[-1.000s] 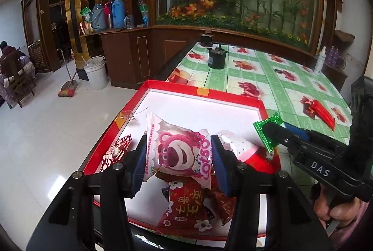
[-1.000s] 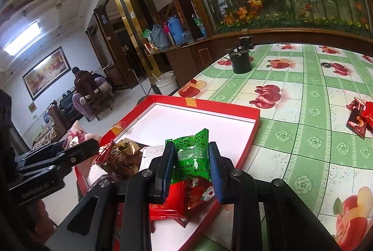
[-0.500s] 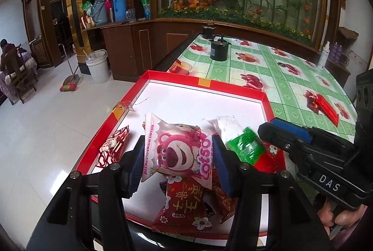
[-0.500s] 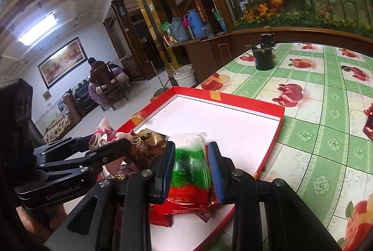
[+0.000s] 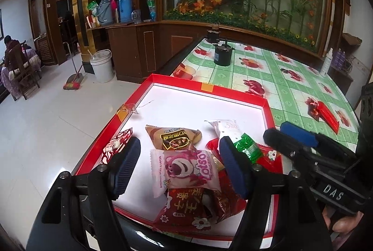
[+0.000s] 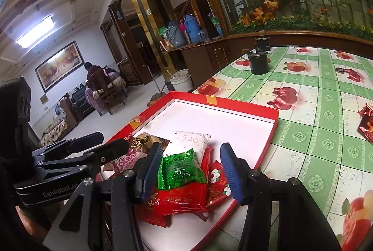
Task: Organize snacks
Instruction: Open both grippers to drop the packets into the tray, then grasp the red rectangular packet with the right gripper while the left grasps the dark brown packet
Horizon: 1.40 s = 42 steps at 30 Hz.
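From the left wrist, the left gripper [image 5: 179,164] is opening, and the pink bear bag [image 5: 184,169] lies loose between its fingers, on the snack pile in the red box [image 5: 235,91]. From the right wrist, the right gripper [image 6: 190,173] is opening too; the green bag [image 6: 180,169] rests on red packets [image 6: 184,198], maybe brushing the left finger.

Snack packets [image 5: 186,171] piled in the tray's [image 5: 233,90] near corner before me; the tray sits at the table's [image 5: 293,92] left edge.
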Each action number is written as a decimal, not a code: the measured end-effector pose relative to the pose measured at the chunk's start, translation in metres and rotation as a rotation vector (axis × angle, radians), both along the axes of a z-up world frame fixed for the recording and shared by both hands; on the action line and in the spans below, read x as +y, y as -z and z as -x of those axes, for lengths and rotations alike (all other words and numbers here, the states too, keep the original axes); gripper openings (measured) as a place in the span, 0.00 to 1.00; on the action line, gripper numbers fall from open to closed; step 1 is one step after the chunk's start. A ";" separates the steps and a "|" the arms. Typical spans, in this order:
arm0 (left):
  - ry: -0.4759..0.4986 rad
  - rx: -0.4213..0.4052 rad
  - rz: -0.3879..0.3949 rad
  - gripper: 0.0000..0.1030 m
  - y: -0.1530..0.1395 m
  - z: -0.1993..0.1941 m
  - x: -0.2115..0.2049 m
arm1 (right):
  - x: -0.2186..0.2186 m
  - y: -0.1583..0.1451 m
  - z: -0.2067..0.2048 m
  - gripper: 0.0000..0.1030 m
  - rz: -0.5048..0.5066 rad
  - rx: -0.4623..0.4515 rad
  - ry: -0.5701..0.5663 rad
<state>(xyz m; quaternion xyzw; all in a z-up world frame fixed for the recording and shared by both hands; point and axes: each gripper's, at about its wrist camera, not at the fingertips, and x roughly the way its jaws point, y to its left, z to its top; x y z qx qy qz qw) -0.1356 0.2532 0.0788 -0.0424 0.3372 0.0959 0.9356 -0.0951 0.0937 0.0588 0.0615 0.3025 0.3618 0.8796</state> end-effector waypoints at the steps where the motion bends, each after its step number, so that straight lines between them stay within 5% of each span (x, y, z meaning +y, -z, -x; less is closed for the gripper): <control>1: 0.004 0.001 -0.006 0.68 0.000 0.000 -0.002 | -0.003 -0.001 -0.001 0.54 -0.005 -0.001 0.009; 10: 0.048 0.027 -0.072 0.71 -0.003 0.000 -0.027 | -0.077 -0.013 -0.038 0.60 -0.069 0.025 0.183; 16: 0.083 0.051 -0.106 0.71 -0.003 -0.006 -0.046 | -0.184 -0.009 -0.082 0.70 -0.067 0.078 0.384; 26: 0.216 0.093 -0.172 0.76 -0.005 -0.029 -0.104 | -0.325 0.021 -0.128 0.72 0.075 0.215 0.532; 31: 0.295 0.109 -0.176 0.76 -0.005 -0.044 -0.138 | -0.312 0.021 -0.128 0.73 0.082 0.181 0.416; 37: 0.380 0.144 -0.179 0.76 0.002 -0.052 -0.176 | -0.271 0.029 -0.138 0.74 0.206 0.136 0.305; 42: 0.415 0.173 -0.205 0.76 0.009 -0.060 -0.200 | -0.255 0.045 -0.154 0.76 0.264 0.206 0.272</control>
